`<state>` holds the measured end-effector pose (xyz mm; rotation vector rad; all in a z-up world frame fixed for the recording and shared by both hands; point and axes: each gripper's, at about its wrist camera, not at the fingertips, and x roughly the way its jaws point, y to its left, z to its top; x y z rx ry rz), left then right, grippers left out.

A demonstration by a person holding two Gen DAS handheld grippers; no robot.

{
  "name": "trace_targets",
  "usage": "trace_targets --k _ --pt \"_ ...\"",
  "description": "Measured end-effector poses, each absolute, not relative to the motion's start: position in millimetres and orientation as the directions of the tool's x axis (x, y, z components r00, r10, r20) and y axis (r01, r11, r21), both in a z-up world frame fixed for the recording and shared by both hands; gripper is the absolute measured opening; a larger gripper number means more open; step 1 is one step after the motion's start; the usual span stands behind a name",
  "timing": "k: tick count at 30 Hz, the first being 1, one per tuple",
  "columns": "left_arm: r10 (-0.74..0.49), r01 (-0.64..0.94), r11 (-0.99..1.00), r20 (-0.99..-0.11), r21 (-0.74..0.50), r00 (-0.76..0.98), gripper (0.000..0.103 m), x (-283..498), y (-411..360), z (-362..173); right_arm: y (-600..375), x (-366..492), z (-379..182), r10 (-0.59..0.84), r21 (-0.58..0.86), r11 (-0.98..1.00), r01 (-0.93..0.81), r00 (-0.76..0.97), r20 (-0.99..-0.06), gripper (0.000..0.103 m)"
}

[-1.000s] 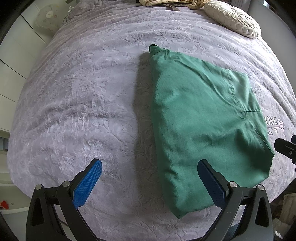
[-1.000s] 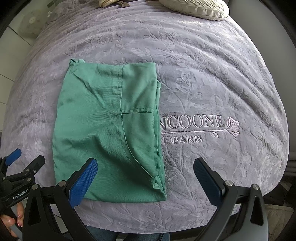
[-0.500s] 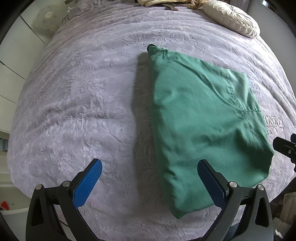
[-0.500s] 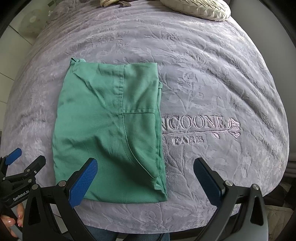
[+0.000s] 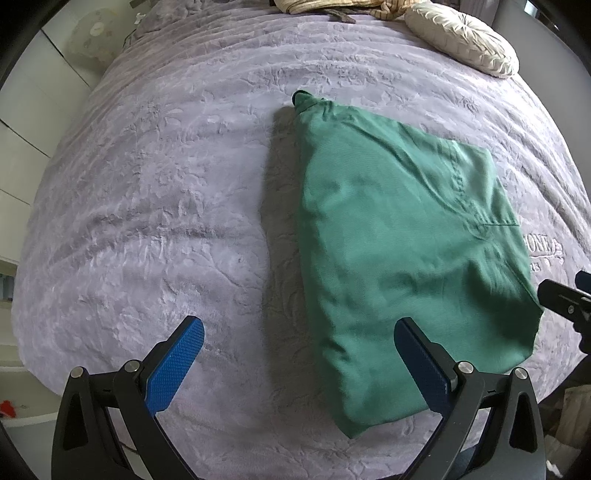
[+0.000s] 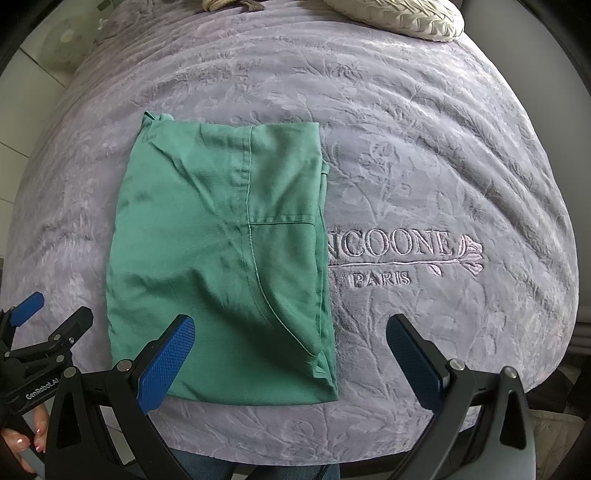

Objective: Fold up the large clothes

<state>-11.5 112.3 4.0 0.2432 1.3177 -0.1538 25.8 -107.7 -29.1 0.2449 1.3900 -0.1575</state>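
A green garment (image 5: pixel 399 240) lies folded into a flat rectangle on the lilac bedspread (image 5: pixel 166 184), seam and pocket line facing up. In the right wrist view the same green garment (image 6: pixel 221 258) sits left of the embroidered lettering. My left gripper (image 5: pixel 299 354) hovers open over the near edge of the bed, its right finger above the garment's near left corner. My right gripper (image 6: pixel 291 350) is open too, straddling the garment's near right corner. Neither holds any cloth.
A cream round cushion (image 5: pixel 465 42) and a bundle of beige cloth (image 5: pixel 325 5) lie at the far end of the bed. White cabinets (image 5: pixel 22 122) stand at left. A person's hand (image 6: pixel 26 439) grips the left tool's handle.
Both grippers stayed open and nearly still. The views shifted only slightly, with the garment unchanged on the bed.
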Motion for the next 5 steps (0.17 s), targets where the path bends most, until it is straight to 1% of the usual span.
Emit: trace_targets --k 5 --pt "0.028 0.255 0.962 -0.969 0.093 0.247 0.103 -10.9 110.8 3.2 -106.4 25.3 -29.9 0.033 0.077 0.963 0.257 0.175 -0.984 0.103"
